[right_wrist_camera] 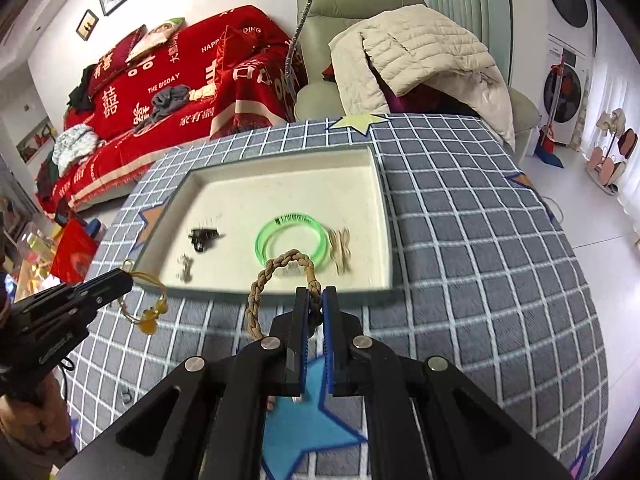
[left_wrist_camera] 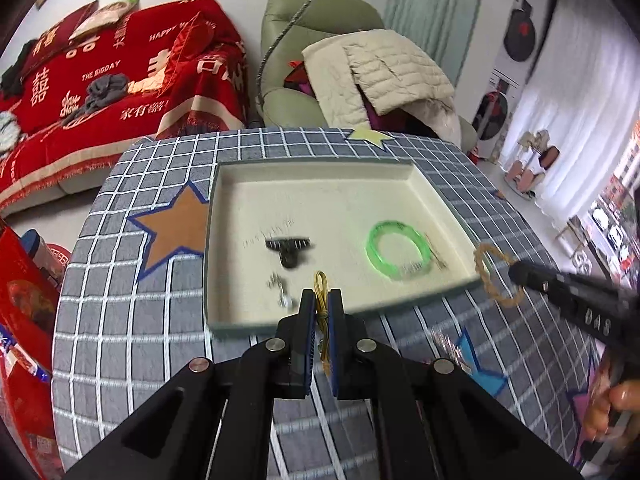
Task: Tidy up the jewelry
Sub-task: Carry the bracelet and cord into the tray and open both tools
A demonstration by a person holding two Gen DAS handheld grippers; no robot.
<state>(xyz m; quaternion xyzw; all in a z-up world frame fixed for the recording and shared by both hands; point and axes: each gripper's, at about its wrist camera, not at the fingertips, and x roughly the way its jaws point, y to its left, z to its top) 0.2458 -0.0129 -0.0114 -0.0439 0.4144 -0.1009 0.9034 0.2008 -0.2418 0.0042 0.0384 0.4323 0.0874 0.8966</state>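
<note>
Left gripper (left_wrist_camera: pixel 322 304): I have it clenched on a thin yellow cord bracelet (left_wrist_camera: pixel 323 312) with amber beads, hanging off the tips just short of the tray's near edge (the beads dangle below in the right wrist view (right_wrist_camera: pixel 149 316)).
Right gripper (right_wrist_camera: pixel 316 304): my fingers are pinched tight on a braided tan rope bracelet (right_wrist_camera: pixel 280 280), its loop standing up in front of the tray's near rim.
Tray (left_wrist_camera: pixel 320 168): cream-lined and shallow, lying on the grey checked cloth (left_wrist_camera: pixel 120 320) with star patches.
In the tray: I see a green bangle (left_wrist_camera: pixel 396 250), a black hair clip (left_wrist_camera: pixel 289 249), a small silvery piece (left_wrist_camera: pixel 280 286) near the front left, and pale clips (right_wrist_camera: pixel 340 250) just beside the bangle.
Focus: both views are a bit blurred.
</note>
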